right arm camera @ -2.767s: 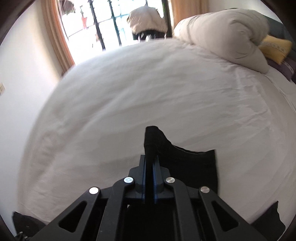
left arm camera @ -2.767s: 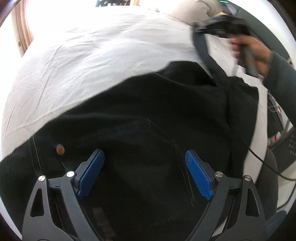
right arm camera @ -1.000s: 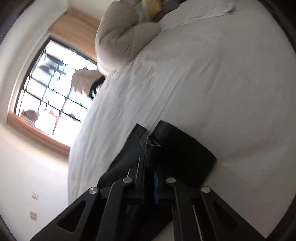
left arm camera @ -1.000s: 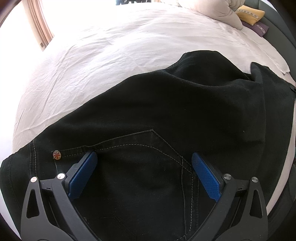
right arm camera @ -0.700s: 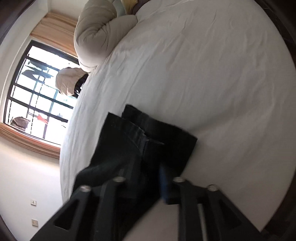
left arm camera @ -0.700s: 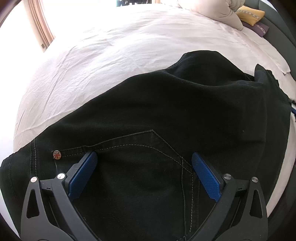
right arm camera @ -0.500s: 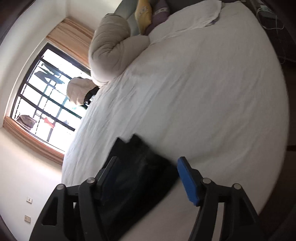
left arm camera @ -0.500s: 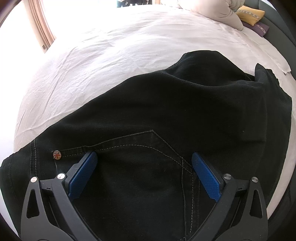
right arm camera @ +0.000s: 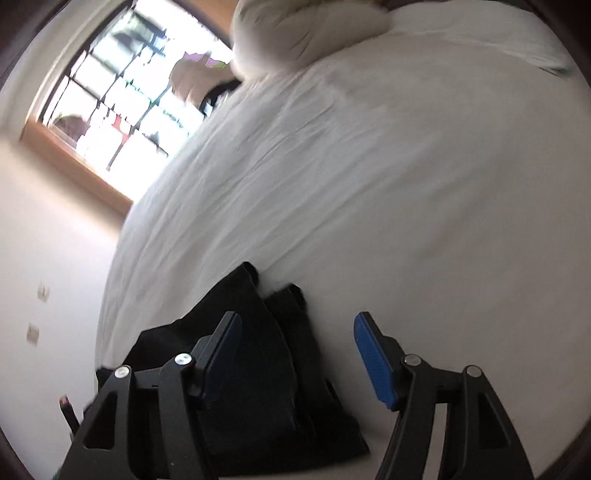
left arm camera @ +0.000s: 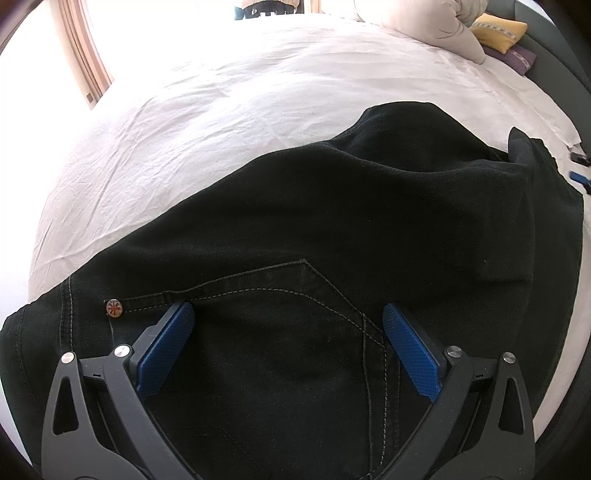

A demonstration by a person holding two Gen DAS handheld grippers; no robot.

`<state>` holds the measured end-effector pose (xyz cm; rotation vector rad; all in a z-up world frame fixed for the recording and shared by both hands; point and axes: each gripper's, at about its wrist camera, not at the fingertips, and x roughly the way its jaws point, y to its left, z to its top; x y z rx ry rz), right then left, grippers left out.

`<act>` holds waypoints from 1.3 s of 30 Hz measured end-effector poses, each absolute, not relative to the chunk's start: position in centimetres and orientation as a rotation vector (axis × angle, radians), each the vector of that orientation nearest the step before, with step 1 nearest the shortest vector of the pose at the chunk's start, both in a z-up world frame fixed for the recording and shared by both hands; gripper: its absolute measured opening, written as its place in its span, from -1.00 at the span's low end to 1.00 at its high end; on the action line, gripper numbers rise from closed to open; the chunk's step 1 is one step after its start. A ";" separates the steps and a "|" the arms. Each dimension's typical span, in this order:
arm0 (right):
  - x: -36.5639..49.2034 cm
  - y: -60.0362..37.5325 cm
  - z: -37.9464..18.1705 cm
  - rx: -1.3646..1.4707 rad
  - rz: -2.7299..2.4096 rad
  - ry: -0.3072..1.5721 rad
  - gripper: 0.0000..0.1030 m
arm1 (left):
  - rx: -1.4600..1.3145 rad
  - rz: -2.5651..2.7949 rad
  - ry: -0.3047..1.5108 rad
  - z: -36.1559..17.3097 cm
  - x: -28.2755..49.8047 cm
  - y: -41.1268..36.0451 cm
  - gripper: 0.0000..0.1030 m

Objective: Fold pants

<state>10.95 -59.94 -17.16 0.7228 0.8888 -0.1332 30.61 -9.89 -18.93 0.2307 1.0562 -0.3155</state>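
Black jeans (left arm camera: pixel 332 229) lie folded over on the white bed, filling the lower left wrist view; a back pocket and a metal rivet (left arm camera: pixel 113 307) show. My left gripper (left arm camera: pixel 288 332) is open, its blue pads just above the pocket area, holding nothing. In the right wrist view the jeans' folded end (right arm camera: pixel 255 350) lies on the sheet at lower left. My right gripper (right arm camera: pixel 297 343) is open and empty, left finger over the cloth, right finger over bare sheet. The right gripper's blue pad (left arm camera: pixel 578 177) peeks in at the left wrist view's right edge.
A white bed sheet (left arm camera: pixel 258 92) spreads beyond the jeans. A rolled duvet (left arm camera: pixel 424 18) and a yellow cushion (left arm camera: pixel 498 27) lie at the head. A window (right arm camera: pixel 122 99) and wall are to the left. The bed's edge runs along the right.
My right gripper, shut on the jeans' leg end a second ago, laid it over the jeans, opened and pulled back. The left gripper stayed still and open.
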 end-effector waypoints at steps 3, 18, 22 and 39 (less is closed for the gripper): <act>13.4 -60.5 -18.7 0.683 -0.159 0.991 0.30 | 0.230 -0.317 1.056 -18.8 30.5 -9.8 1.00; 16.1 -56.3 -19.3 0.422 -0.061 1.114 -0.45 | 0.224 -0.318 1.039 -19.1 30.1 -9.5 1.00; 16.2 -56.6 -19.0 0.414 -0.068 1.104 -0.58 | 0.223 -0.317 1.036 -19.1 30.2 -9.6 1.00; 18.4 -53.9 -12.0 0.277 -0.094 0.874 -0.86 | 0.219 -0.315 1.030 -19.0 30.0 -9.6 1.00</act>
